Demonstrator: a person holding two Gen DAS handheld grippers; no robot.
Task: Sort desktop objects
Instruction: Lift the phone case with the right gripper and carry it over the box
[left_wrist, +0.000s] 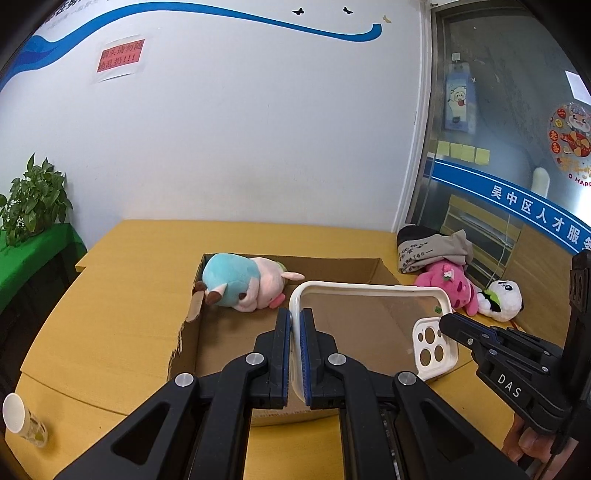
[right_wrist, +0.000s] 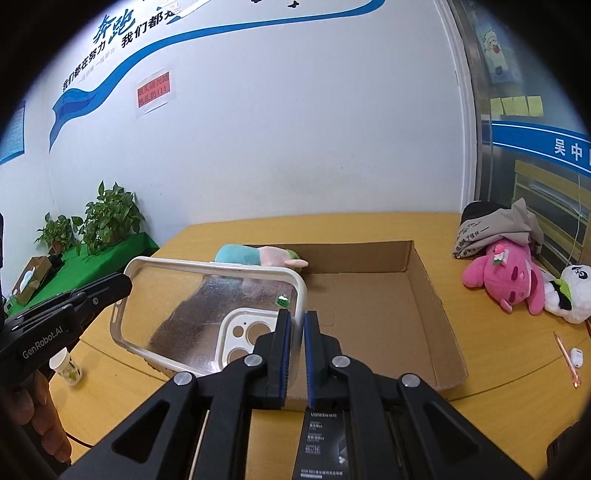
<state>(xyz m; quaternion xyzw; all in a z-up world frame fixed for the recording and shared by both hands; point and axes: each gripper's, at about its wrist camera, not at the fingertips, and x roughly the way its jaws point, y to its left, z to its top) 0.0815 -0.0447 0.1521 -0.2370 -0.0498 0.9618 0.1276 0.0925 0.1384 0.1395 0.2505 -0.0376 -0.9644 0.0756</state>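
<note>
Phone case (left_wrist: 369, 325) held in air over cardboard box (left_wrist: 343, 264), near box's front edge. Left gripper (left_wrist: 294, 325) pinched narrow on one short rim; right gripper (right_wrist: 297, 325) pinched on rim by camera cutout. Looks light, thin, bendy, clear back prob. slick — grip rim, not panel. Plush cow (left_wrist: 240, 282) in box's far left corner; rest of box floor free. Box walls low, easy drop-in.

I hold a clear phone case (left_wrist: 369, 332) with a white rim above the cardboard box (right_wrist: 424, 295), roughly level, camera cutouts toward my right side; the box is shallow and open on the yellow table; a blue-and-pink plush (left_wrist: 240, 286) lies in its far left corner.
</note>
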